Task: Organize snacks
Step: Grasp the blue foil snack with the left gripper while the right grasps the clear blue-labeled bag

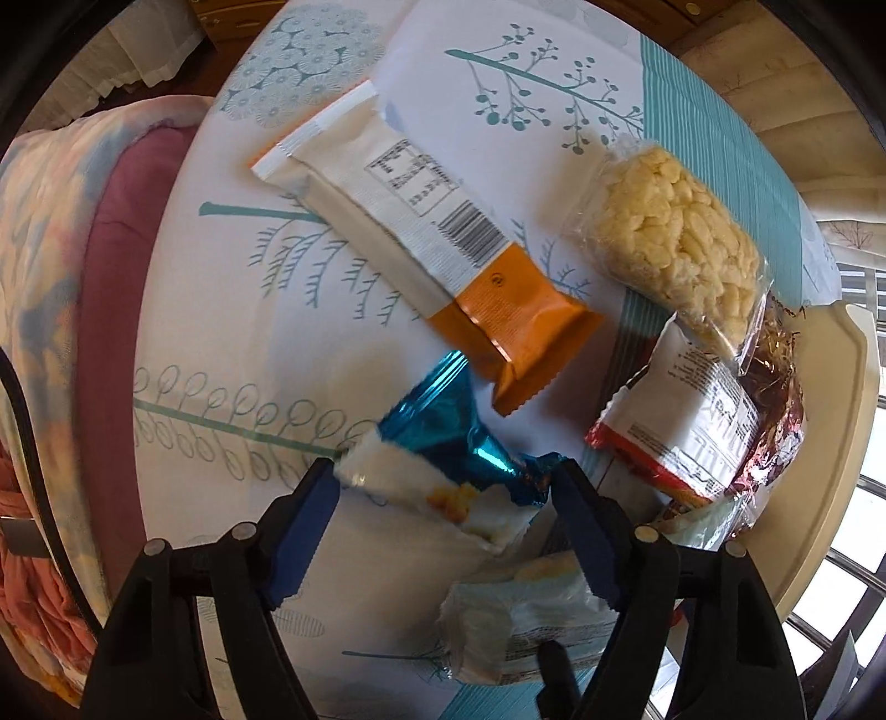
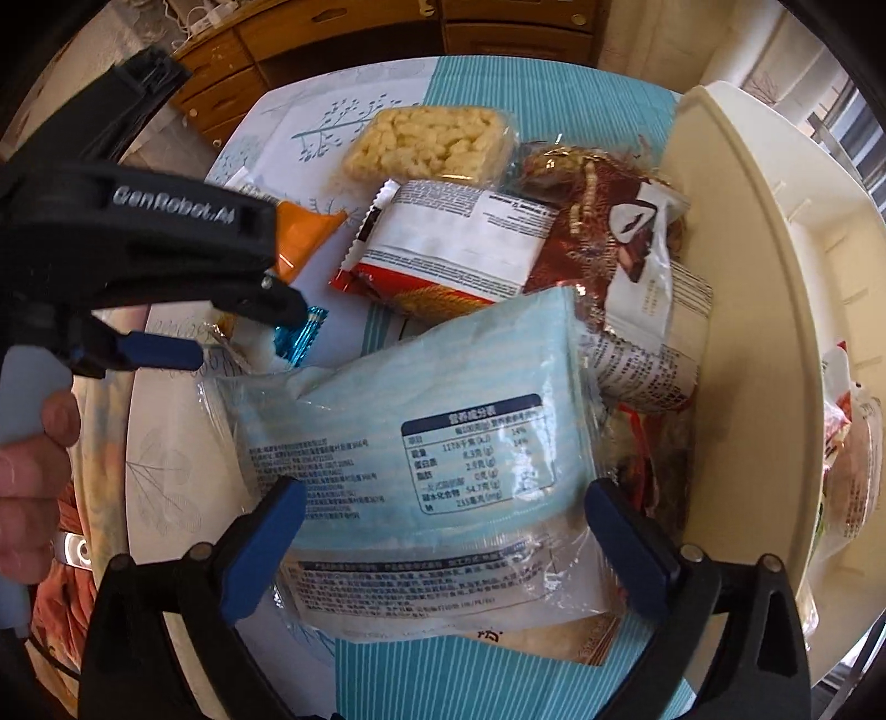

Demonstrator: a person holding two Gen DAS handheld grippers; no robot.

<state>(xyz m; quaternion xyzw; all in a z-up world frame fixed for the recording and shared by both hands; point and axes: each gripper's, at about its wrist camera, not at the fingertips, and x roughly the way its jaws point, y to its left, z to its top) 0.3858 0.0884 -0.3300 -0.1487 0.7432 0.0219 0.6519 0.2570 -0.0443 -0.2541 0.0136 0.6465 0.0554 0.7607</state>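
Observation:
Several snack packs lie on a patterned tablecloth [image 1: 221, 332]. My left gripper [image 1: 448, 487] is open, its fingers on either side of a blue-and-white foil pack [image 1: 437, 443]. Beyond it lie an orange-and-white pack [image 1: 421, 238], a clear pack of puffed rice [image 1: 670, 238] and a red-and-white pack [image 1: 686, 437]. My right gripper [image 2: 443, 509] is open around a large pale-blue pack [image 2: 421, 443]. The left gripper [image 2: 183, 310] shows in the right wrist view with the blue foil pack [image 2: 299, 332] at its tips. A dark red pack [image 2: 603, 232] lies by the bin.
A cream plastic bin [image 2: 758, 288] stands at the right, holding some packed snacks [image 2: 847, 459]; it also shows in the left wrist view [image 1: 830, 421]. Wooden drawers [image 2: 332, 50] stand behind the table. A folded blanket [image 1: 61, 277] lies left of the table.

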